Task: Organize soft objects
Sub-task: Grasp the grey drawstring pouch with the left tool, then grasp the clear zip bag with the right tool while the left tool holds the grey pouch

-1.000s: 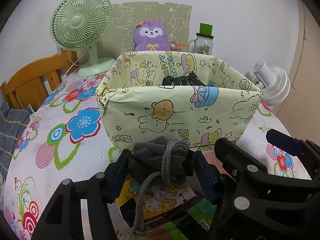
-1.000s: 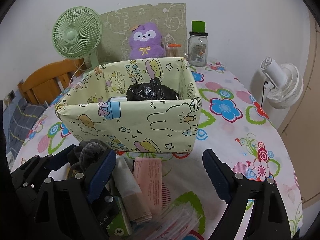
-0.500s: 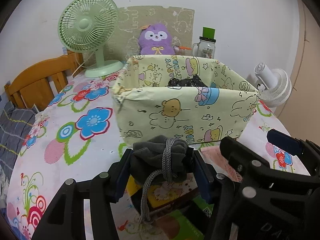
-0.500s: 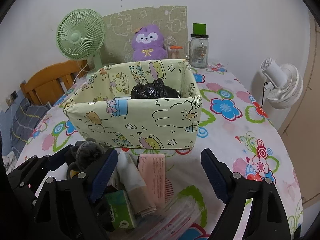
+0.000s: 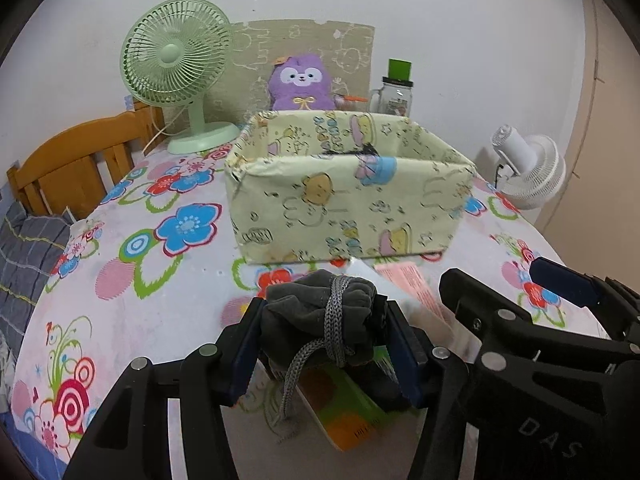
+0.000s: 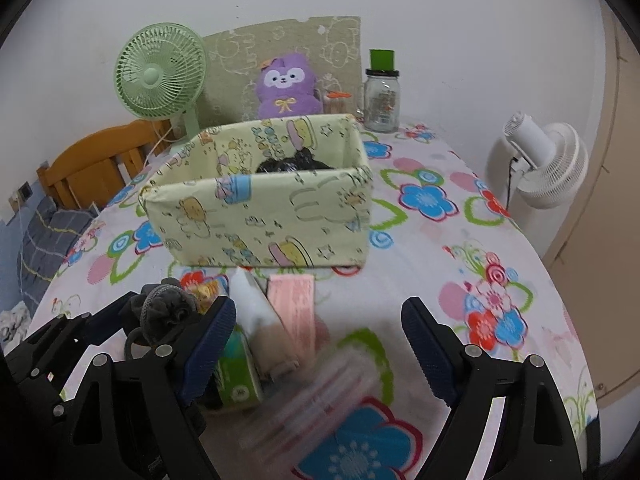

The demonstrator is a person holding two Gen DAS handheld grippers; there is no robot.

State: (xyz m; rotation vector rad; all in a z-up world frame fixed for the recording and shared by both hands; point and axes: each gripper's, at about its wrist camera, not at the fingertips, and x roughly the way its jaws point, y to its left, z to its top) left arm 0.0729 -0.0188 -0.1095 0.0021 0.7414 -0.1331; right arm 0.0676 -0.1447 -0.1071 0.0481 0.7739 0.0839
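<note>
My left gripper (image 5: 324, 344) is shut on a grey drawstring pouch (image 5: 320, 320), held above the table in front of the yellow cartoon-print fabric box (image 5: 348, 204). The pouch also shows in the right wrist view (image 6: 164, 312), left of my right gripper (image 6: 316, 344), which is open and empty. The box (image 6: 260, 208) holds a black bag (image 6: 292, 164). Under the grippers lie a green tissue pack (image 6: 236, 376), a pink packet (image 6: 292, 304), a beige and white pack (image 6: 260, 320) and a blurred clear packet (image 6: 320, 400).
A green fan (image 5: 176, 68), a purple plush toy (image 5: 300, 84) and a glass jar (image 5: 396, 92) stand behind the box. A white fan (image 6: 540, 160) stands off the table's right edge. A wooden chair (image 5: 68, 164) stands at left. The flowered tablecloth (image 5: 132, 264) covers the table.
Both grippers have drawn back from the box and risen; the box looks farther away. The left gripper still holds the pouch, and the right stays open.
</note>
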